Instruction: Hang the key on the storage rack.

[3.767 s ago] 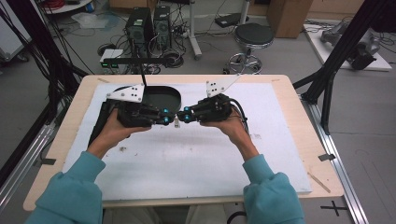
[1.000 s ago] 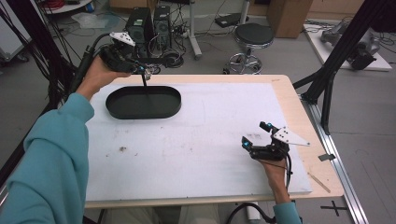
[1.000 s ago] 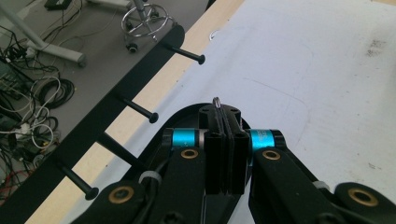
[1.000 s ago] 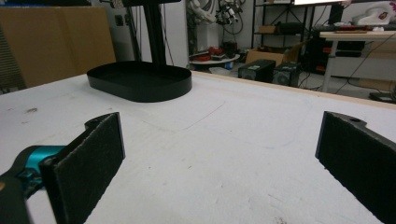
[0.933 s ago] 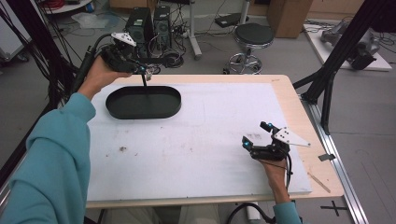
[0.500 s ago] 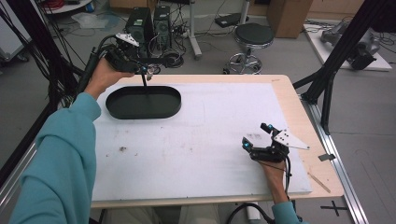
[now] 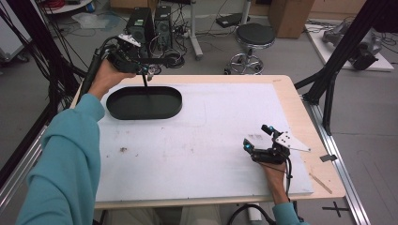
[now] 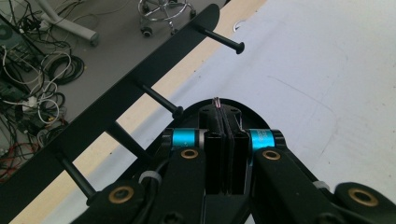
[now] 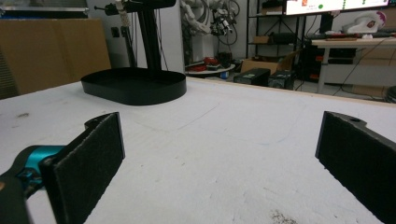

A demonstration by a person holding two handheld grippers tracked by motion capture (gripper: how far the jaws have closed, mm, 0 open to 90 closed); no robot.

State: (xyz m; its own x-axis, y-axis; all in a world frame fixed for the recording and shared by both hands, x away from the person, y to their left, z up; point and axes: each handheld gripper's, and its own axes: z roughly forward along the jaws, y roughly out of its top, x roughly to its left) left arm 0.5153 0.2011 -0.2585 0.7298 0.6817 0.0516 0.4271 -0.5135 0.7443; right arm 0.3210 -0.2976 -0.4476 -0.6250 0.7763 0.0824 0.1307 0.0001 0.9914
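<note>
A black oval tray [image 7: 117, 110] lies at the far left of the white table cover. My left gripper [image 7: 144, 70] hangs above the tray's far rim, shut on a thin part of a black peg rack [image 8: 112, 107]. The rack's bar carries several pegs and slants across the left gripper view, close to the jaws [image 8: 224, 112]. A thin black rod [image 7: 146, 82] runs from the gripper down into the tray. My right gripper [image 7: 256, 137] rests near the table's front right, open with nothing between its pads [image 9: 91, 154]. The tray [image 9: 135, 86] sits far ahead of it.
The white cover [image 7: 220, 136] stretches between tray and right gripper, with a small dark smudge [image 7: 123, 150]. Bare wooden edge [image 7: 324, 173] lies right of the right hand. Beyond the table stand computer towers [image 7: 150, 21] and a stool [image 7: 253, 40].
Since the earliest frame the left gripper went up behind the tray with the rack, and the right gripper moved to the near right. Over the last second almost nothing moved.
</note>
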